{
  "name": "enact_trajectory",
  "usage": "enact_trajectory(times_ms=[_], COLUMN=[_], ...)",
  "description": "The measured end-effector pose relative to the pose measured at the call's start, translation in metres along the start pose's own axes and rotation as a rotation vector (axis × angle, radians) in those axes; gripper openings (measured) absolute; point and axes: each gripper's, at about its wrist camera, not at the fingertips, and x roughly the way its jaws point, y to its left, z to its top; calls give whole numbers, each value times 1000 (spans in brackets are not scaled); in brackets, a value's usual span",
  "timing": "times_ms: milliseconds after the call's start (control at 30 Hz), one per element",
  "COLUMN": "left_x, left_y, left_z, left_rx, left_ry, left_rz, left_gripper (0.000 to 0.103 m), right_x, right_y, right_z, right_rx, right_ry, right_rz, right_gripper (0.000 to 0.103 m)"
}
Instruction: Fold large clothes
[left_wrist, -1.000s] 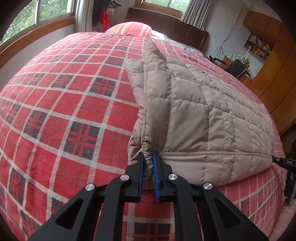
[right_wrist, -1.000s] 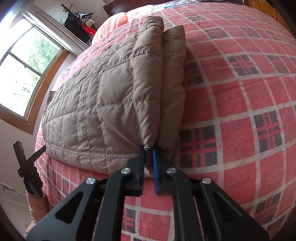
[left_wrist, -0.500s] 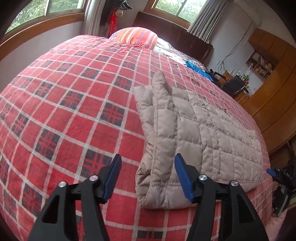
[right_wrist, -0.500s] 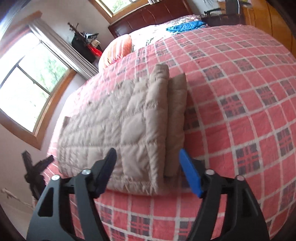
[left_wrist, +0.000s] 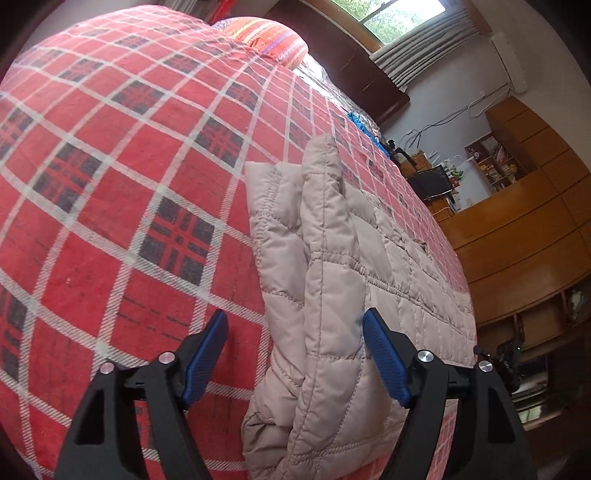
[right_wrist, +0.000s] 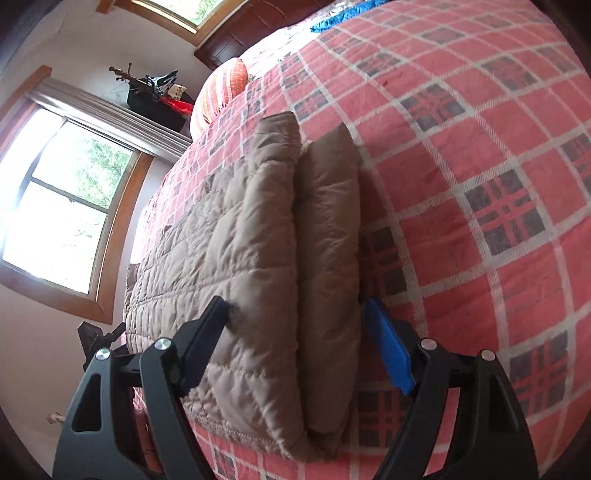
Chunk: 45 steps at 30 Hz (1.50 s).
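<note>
A beige quilted jacket (left_wrist: 343, 273) lies folded in layers on the red plaid bed cover (left_wrist: 129, 206), close to the bed's near edge. My left gripper (left_wrist: 295, 347) is open, its blue pads (left_wrist: 207, 354) straddling the jacket's left folded end without pressing it. In the right wrist view the same jacket (right_wrist: 258, 258) shows its right folded end, with a doubled layer along the side. My right gripper (right_wrist: 295, 332) is open too, one finger resting against the top layer and the blue pad (right_wrist: 388, 354) beside the outer fold.
A striped orange pillow (left_wrist: 273, 40) and a dark wooden headboard (left_wrist: 351, 66) lie at the far end of the bed. Wooden cabinets (left_wrist: 524, 229) stand to the right of the bed, and a window (right_wrist: 62, 206) is on the left wall. A blue cloth (right_wrist: 343, 14) lies near the headboard.
Both grippers, shut on the jacket's near corners a second ago, have opened and let go. Both have since moved in low over the folded ends and tilted.
</note>
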Motion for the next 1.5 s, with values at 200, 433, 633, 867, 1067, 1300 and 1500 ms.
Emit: enact_trajectory(times_ms=[200, 433, 633, 867, 1067, 1300, 1500], left_x=[20, 48, 48, 14, -25, -92, -146], left_y=[4, -22, -41, -67, -100, -140, -155], left_z=[11, 15, 5, 1, -12, -49, -98], left_rx=[-21, 51, 76, 120, 190, 285, 348], left_ry=[20, 60, 40, -46, -110, -183, -222], left_rz=[-45, -45, -23, -15, -37, -95, -114], left_gripper=[80, 75, 31, 16, 15, 15, 15], right_x=[14, 26, 31, -3, -49, -120, -166], right_y=[-10, 3, 12, 35, 65, 92, 101], right_z=[4, 8, 4, -2, -20, -64, -115], right_rx=[22, -28, -45, -116, -211, -325, -370], right_ry=[7, 10, 22, -29, -73, -152, -182], right_rz=[51, 47, 100, 106, 122, 116, 121], right_gripper=[80, 77, 30, 14, 14, 13, 13])
